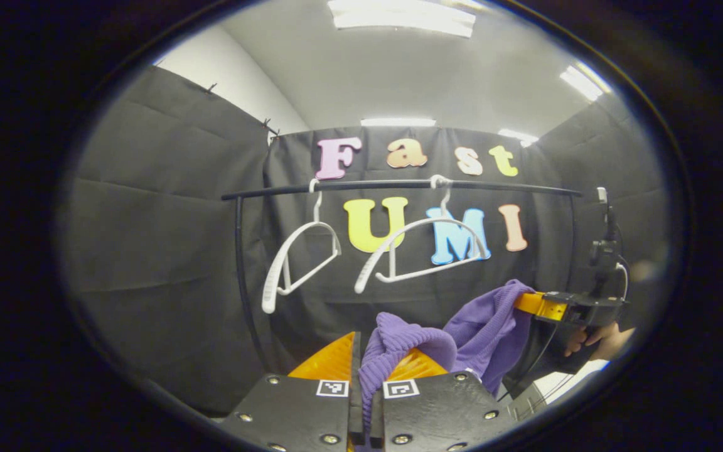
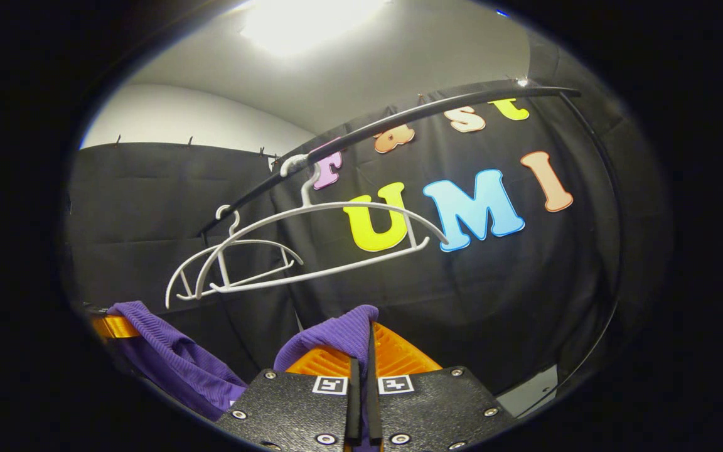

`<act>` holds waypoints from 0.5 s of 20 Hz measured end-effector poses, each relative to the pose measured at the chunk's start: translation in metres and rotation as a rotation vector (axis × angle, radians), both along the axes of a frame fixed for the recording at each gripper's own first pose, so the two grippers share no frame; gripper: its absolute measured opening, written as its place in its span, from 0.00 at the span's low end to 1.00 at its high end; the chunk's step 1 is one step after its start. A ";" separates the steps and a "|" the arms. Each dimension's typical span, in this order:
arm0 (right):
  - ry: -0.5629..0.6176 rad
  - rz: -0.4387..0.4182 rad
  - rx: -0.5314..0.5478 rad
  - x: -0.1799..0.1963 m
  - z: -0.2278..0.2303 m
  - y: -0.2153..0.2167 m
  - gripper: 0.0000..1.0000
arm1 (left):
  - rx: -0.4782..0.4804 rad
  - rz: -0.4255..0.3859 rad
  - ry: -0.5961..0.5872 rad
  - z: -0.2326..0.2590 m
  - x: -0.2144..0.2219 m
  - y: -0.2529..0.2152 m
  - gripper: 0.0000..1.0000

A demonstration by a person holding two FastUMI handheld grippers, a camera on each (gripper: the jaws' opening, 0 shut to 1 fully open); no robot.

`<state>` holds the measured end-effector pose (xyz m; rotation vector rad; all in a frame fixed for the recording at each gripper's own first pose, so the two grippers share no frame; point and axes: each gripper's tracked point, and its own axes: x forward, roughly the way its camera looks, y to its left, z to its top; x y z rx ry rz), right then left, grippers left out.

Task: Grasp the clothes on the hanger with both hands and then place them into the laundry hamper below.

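A purple knit garment (image 1: 481, 333) hangs stretched between my two grippers, off the hangers and below them. In the left gripper view my left gripper (image 1: 364, 358) is shut on a bunched fold of it, and my right gripper (image 1: 540, 304), held by a hand (image 1: 600, 339), pinches its other end at the right. In the right gripper view my right gripper (image 2: 364, 342) is shut on a purple garment (image 2: 173, 358) fold, and my left gripper (image 2: 110, 325) shows at the far left gripping the cloth. Two bare white hangers (image 1: 421, 248) (image 1: 302, 257) hang on the black rail (image 1: 399, 185).
The rail's black upright post (image 1: 240, 270) stands at the left of the rack. The rail (image 2: 412, 116) curves overhead in the right gripper view, with a white hanger (image 2: 311, 242) just above the cloth. A pale patch of floor (image 1: 562, 383) shows at lower right.
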<state>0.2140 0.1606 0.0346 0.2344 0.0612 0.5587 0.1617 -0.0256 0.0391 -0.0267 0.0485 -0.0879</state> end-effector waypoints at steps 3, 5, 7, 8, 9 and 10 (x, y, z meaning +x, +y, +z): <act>-0.005 0.019 -0.015 -0.032 -0.004 0.008 0.04 | -0.019 -0.068 -0.006 -0.015 -0.013 -0.031 0.05; -0.008 0.032 -0.039 -0.052 -0.011 0.013 0.04 | -0.025 -0.106 0.014 -0.032 -0.027 -0.048 0.05; -0.009 0.041 -0.074 -0.069 -0.023 0.016 0.04 | -0.040 -0.130 0.044 -0.053 -0.042 -0.063 0.05; -0.006 0.047 -0.094 -0.077 -0.031 0.018 0.04 | -0.053 -0.140 0.056 -0.062 -0.047 -0.070 0.10; -0.001 0.049 -0.111 -0.084 -0.038 0.018 0.04 | -0.063 -0.147 0.067 -0.072 -0.051 -0.077 0.00; 0.006 0.051 -0.124 -0.090 -0.047 0.017 0.04 | -0.068 -0.151 0.076 -0.081 -0.055 -0.082 0.05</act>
